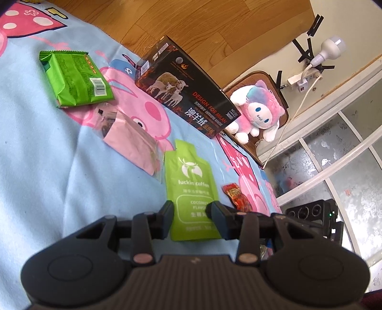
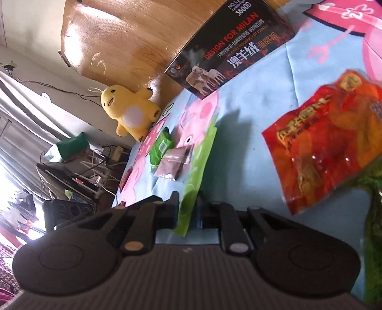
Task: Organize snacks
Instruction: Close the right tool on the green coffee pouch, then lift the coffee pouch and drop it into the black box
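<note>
A lime-green luckin coffee pouch (image 1: 191, 181) lies flat on the blue cartoon bedsheet (image 1: 47, 155). My left gripper (image 1: 189, 208) is open, its fingers straddling the pouch's lower half just above it. In the right wrist view the same pouch (image 2: 198, 167) stands on edge between the narrowly parted fingers of my right gripper (image 2: 188, 204); contact is unclear. A green snack pack (image 1: 76, 78), a pinkish clear packet (image 1: 133, 140) and a small red packet (image 1: 237, 195) lie around. A large red-orange snack bag (image 2: 329, 140) lies to the right.
A black box printed DESIGN FOR MILAN (image 1: 183, 93) stands on the sheet by the bed edge. A pink plush (image 1: 260, 112) sits on a chair beyond it. A yellow plush (image 2: 131, 112) sits at the far bed edge. Wooden floor (image 1: 203, 21) lies past the bed.
</note>
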Tool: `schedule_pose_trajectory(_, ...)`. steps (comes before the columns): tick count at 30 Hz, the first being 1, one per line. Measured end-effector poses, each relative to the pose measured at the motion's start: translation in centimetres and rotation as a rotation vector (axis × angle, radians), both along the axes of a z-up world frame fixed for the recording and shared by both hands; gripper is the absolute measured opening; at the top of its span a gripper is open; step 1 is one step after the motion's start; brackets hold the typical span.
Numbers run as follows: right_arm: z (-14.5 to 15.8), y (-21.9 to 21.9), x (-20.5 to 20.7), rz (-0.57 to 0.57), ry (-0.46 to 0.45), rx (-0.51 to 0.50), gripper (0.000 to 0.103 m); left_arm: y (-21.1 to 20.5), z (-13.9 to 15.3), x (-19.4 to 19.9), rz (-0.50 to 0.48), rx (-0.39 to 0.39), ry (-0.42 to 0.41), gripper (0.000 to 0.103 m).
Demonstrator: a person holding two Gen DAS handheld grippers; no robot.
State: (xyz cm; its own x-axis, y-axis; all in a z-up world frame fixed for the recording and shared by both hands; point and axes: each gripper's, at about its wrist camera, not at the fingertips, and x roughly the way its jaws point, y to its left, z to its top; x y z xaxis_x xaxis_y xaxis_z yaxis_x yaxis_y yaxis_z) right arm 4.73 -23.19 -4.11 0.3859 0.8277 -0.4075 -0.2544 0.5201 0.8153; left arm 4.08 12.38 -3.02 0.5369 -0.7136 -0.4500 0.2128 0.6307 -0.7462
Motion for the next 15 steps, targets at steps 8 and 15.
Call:
schedule_pose_trajectory(8,-0.7,-2.5,0.2,0.020,0.078,0.295,0.008,0.9,0.4,0.1,-0.011,-0.084,0.017,0.055)
schedule_pose_trajectory(15,0.6,-3.0,0.6,0.024,0.063,0.340,0.008,0.0,2.6,1.0,-0.039,-0.097,-0.040,0.031)
